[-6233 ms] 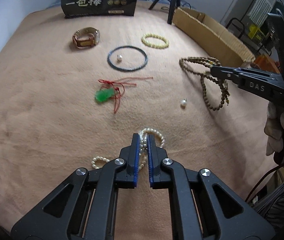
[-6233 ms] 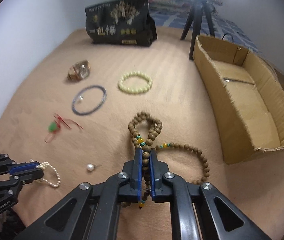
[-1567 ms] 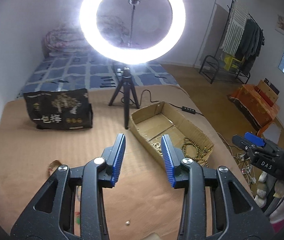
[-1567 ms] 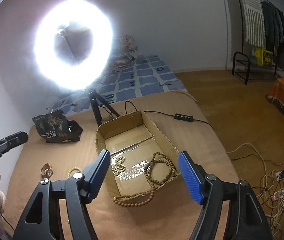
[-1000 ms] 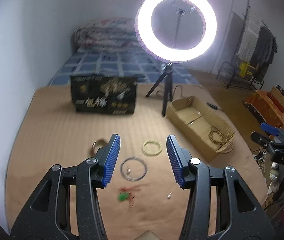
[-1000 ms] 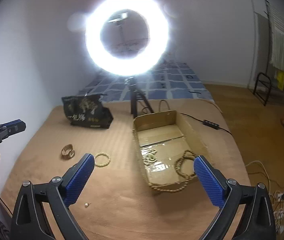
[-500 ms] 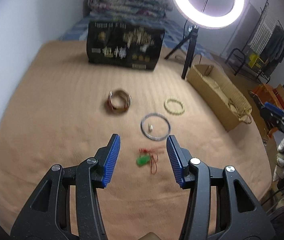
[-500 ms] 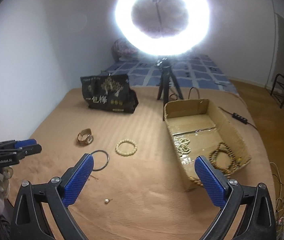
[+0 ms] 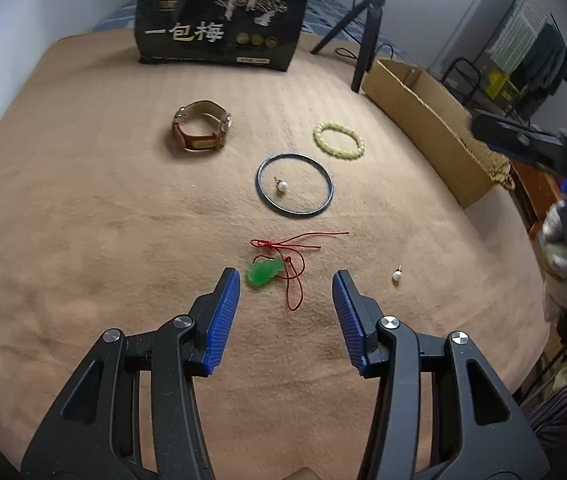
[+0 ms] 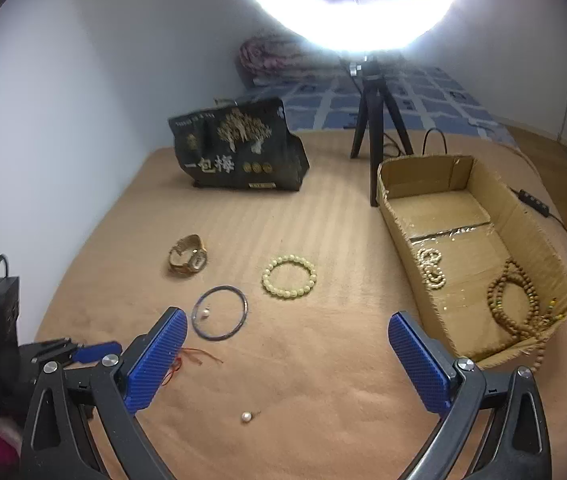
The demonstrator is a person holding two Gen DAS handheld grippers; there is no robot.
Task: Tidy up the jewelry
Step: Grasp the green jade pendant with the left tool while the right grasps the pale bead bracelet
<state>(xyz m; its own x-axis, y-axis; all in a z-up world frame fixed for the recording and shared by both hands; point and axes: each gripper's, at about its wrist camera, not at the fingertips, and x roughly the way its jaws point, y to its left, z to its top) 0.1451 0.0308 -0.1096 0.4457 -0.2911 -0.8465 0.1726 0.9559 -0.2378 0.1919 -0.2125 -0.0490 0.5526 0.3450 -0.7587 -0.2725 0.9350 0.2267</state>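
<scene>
Both sets of ribbed blue fingers stand wide and empty. The left gripper (image 9: 285,286) brackets the glossy green carved pendant on thin red cord (image 9: 264,272) on the tan fleece blanket (image 9: 83,208); closing on it looks like the next step, low enough to catch the stone. The right gripper (image 10: 287,350) hovers near a small round pearl earring (image 10: 246,417). The open corrugated cardboard box (image 10: 523,216) holds a wooden-bead strand (image 10: 511,300).

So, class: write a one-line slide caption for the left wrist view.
Open left tool above a green pendant on red cord, with watch, dark bangle and bead bracelet beyond.
</scene>
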